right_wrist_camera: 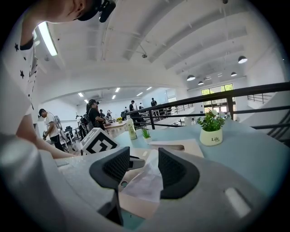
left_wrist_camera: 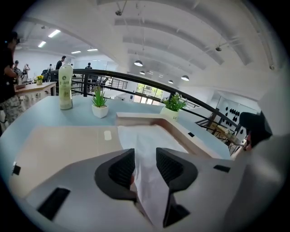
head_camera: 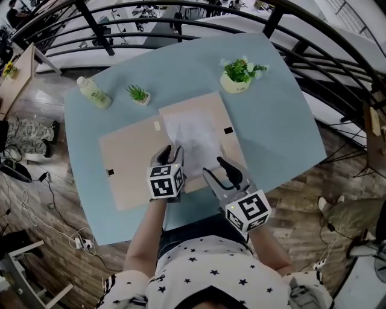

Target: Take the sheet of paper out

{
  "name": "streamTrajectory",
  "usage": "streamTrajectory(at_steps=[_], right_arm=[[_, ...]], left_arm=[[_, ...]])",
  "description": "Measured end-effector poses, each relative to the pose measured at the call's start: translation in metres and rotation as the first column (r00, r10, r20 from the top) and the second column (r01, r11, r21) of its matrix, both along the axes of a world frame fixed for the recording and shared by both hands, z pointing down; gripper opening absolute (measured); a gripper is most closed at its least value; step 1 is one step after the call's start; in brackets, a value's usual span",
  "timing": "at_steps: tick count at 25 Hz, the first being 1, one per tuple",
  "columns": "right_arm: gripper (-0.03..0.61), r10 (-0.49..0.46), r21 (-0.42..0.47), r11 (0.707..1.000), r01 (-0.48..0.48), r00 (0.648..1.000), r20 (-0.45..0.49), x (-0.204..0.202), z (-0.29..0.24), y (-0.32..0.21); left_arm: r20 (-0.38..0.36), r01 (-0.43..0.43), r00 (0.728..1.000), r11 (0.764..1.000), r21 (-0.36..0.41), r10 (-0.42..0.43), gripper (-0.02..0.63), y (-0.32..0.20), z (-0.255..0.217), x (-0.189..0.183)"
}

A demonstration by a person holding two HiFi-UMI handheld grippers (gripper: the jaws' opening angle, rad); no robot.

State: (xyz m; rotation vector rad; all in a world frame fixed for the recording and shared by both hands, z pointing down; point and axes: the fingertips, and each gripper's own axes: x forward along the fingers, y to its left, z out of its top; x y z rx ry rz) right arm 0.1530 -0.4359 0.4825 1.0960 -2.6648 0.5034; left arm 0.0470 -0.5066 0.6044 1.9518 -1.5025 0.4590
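Observation:
A white sheet of paper lies on the right half of an open tan folder on the blue table. My left gripper sits at the sheet's near left corner. In the left gripper view the sheet of paper rises off the folder and runs down between the jaws of the left gripper, which is shut on it. My right gripper hovers at the folder's near right edge. Its jaws stand apart in the right gripper view, where the right gripper holds nothing and the paper lies beyond.
A pale green bottle lies at the table's far left, beside a small potted plant. A larger plant in a white pot stands at the far right. A black railing curves behind the table.

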Motion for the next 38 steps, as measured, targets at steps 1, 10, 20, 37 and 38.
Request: streamTrajectory(at_steps=[1,10,20,37,38], right_arm=[[0.183,-0.004,-0.004,1.0,0.004,1.0,0.002,-0.001,0.002,-0.001],[0.183,-0.021,-0.037,0.999,0.021,1.0,0.012,-0.001,0.014,-0.01],[0.183,-0.029,-0.042,0.999,0.03,0.999,0.016,-0.003,0.017,-0.015],[0.183,0.018,-0.027,0.999,-0.017,1.0,0.013,-0.002,0.006,0.002],[0.183,0.021,-0.026,0.999,-0.02,1.0,0.012,-0.002,0.005,0.004]], left_arm=[[0.006,0.0,1.0,1.0,-0.011,0.0,0.146,-0.002,0.005,0.0],[0.041,0.02,0.999,0.995,-0.093,-0.016,0.137,-0.015,0.037,-0.002],[0.148,0.016,0.989,0.981,-0.193,0.013,0.117,-0.018,0.051,0.0],[0.212,0.046,0.977,0.986,-0.157,-0.012,0.006,-0.019,0.048,-0.011],[0.209,0.042,0.978,0.987,-0.154,-0.009,0.006,-0.017,0.048,-0.011]])
